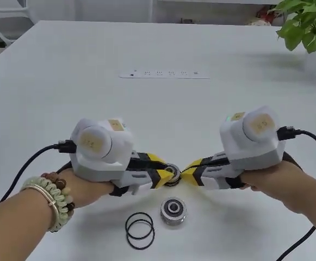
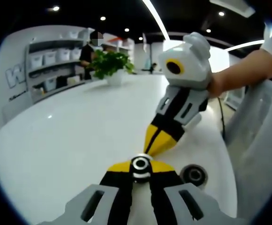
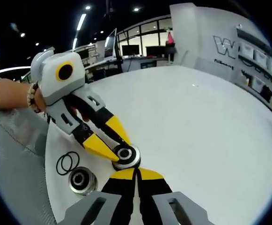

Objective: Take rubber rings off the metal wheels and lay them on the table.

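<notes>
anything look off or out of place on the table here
Nothing stands out. Two rubber rings lie flat and overlapping on the table beside a loose metal wheel resting flat. The left gripper clamps another wheel above the table, the right gripper's closed tips at its rim. No damage or spill shows.

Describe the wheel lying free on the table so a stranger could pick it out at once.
On the white table, look just nearer the person than where the left tool and right tool meet. The free wheel lies flat there, beside two black rubber rings; unlike the held wheel, no tool touches it.
</notes>
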`<state>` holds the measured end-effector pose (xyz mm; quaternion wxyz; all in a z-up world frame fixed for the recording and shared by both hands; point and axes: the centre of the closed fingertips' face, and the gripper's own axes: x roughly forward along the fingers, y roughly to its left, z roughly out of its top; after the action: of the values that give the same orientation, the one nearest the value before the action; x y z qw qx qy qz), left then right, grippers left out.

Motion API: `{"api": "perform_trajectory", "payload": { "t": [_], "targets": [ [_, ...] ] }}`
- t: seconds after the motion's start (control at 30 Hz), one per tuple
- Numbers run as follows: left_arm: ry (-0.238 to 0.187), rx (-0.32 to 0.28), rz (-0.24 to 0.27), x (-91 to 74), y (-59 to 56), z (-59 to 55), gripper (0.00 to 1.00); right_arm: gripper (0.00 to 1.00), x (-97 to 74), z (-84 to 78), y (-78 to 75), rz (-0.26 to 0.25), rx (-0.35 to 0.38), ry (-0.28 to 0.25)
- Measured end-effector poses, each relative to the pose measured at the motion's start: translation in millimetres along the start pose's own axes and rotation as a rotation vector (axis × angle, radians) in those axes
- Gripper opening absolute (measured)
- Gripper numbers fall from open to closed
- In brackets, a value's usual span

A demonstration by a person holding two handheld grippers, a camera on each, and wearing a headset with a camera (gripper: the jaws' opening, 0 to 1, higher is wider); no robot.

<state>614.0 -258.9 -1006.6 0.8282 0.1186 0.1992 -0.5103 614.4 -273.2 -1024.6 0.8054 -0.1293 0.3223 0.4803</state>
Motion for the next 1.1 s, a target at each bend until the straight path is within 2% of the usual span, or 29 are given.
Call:
{"api": "perform_trajectory", "payload": {
  "t": [0.23, 0.3, 0.33, 0.43, 0.5, 0.57, 0.6, 0.63, 0.7, 0.83, 0.87, 0.93, 1.1],
  "targets": [
    [0.002, 0.000, 0.000, -0.2, -0.1, -0.4, 0.14, 0.00, 1.1, -0.9, 0.2, 0.006, 0.052, 0.006],
    [0.001, 0.001, 0.001, -0.2, -0.3, -0.4, 0.14, 0.00, 1.7, -2.3, -0.6, 0.000, 0.126, 0.016],
    [0.002, 0.002, 0.002, -0.3, -0.4, -0.4, 0.14, 0.00, 2.2, -2.0, -1.1, -0.003, 0.137, 0.016],
    [0.002, 0.002, 0.003, -0.3, 0.0, -0.4, 0.14, 0.00, 2.3, -2.3, -0.7, -0.012, 0.143, 0.011],
    [0.002, 0.002, 0.005, -0.5, 0.5, -0.6, 0.14, 0.00, 3.2, -2.8, -0.1, -0.019, 0.105, -0.009],
    [0.002, 0.001, 0.007, -0.6, 0.8, -0.6, 0.14, 0.01, 3.7, -1.4, -1.8, -0.035, 0.090, -0.009],
    [0.002, 0.000, 0.009, -0.7, 1.2, -0.7, 0.14, 0.01, 5.0, 1.9, -10.9, -0.091, 0.049, -0.023],
    [0.003, -0.001, 0.012, -0.8, 1.6, -0.8, 0.14, 0.01, 5.7, -0.6, -6.4, -0.072, 0.032, -0.005],
    [0.003, -0.003, 0.011, -1.2, 1.8, -1.1, 0.14, 0.00, 4.8, -0.3, -3.8, -0.048, 0.068, -0.006],
    [0.002, -0.003, 0.011, -1.1, 1.8, -1.1, 0.14, 0.00, 3.9, 0.0, -4.7, -0.051, 0.062, 0.004],
    [0.002, -0.002, 0.011, -1.1, 1.7, -1.1, 0.14, 0.00, 3.8, 0.0, -4.8, -0.051, 0.073, 0.004],
    [0.002, -0.001, 0.012, -1.2, 1.7, -1.1, 0.14, 0.00, 3.2, 0.0, -4.9, -0.048, 0.146, -0.003],
    [0.001, 0.000, 0.009, -1.2, 1.0, -1.0, 0.14, 0.00, -2.8, 8.9, -12.3, -0.052, 0.326, -0.072]
  ]
}}
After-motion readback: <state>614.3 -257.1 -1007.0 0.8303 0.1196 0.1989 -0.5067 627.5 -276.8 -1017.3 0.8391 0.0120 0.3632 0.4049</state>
